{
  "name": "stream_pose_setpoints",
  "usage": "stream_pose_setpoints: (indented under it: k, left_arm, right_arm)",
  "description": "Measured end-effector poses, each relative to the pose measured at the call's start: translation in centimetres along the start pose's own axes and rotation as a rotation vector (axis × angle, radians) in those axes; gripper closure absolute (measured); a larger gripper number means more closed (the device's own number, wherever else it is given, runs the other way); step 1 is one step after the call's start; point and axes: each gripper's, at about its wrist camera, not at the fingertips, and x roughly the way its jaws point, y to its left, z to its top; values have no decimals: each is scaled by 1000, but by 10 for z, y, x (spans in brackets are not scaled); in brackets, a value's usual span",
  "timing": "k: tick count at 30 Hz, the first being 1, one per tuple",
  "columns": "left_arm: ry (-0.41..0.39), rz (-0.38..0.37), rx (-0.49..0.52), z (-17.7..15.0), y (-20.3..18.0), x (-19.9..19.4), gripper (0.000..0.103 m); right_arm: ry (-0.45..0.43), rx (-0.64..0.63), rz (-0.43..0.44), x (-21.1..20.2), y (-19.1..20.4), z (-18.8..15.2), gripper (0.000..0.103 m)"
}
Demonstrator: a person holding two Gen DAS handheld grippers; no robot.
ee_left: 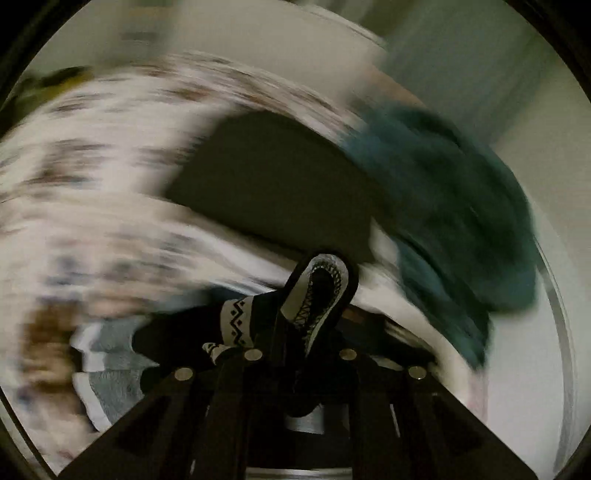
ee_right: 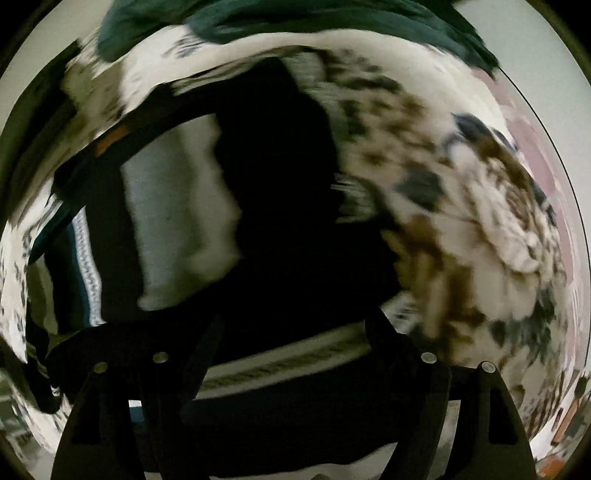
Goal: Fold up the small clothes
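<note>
In the left wrist view my left gripper (ee_left: 301,343) is shut on a black sock with a white zigzag pattern (ee_left: 317,295), whose end sticks up between the fingers. In the right wrist view my right gripper (ee_right: 295,332) is open, its fingers (ee_right: 388,332) spread wide over a black garment (ee_right: 288,206) lying on grey and white clothes (ee_right: 177,221). Both views are smeared by motion.
A floral white bedspread (ee_left: 92,166) covers the surface, and it also shows in the right wrist view (ee_right: 480,221). A teal garment (ee_left: 461,206) lies at the right, and at the top of the right wrist view (ee_right: 295,22). A dark folded item (ee_left: 273,177) lies in the middle.
</note>
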Motion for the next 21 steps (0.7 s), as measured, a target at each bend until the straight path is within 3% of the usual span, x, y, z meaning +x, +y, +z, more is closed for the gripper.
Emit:
stream_pose_setpoints:
  k: [5, 8, 9, 10, 11, 12, 13, 16, 21]
  left_arm:
    - [187, -138, 199, -55, -140, 84, 95]
    - [296, -138, 282, -85, -181, 118, 93]
    - [320, -132, 298, -90, -185, 124, 90]
    - [332, -117, 317, -93, -188, 125, 74]
    - [336, -94, 335, -97, -186, 123, 59]
    - [336, -87, 335, -95, -182, 119, 27]
    - [332, -78, 326, -92, -172, 112, 15]
    - [288, -27, 289, -81, -127, 82, 15]
    - [221, 248, 173, -53, 10, 40, 15]
  right_arm:
    - [14, 44, -6, 11, -68, 15, 22]
    - [29, 63, 10, 15, -102, 24, 22]
    - [32, 68, 22, 14, -109, 24, 22]
    - [34, 74, 46, 13, -119, 26, 22]
    - [35, 75, 61, 12, -127, 29, 22]
    - [36, 78, 85, 10, -134, 30, 22]
    - [35, 80, 107, 8, -141, 32, 22]
    - [24, 94, 170, -2, -154, 38, 22]
    - [-16, 124, 280, -28, -142, 66, 22]
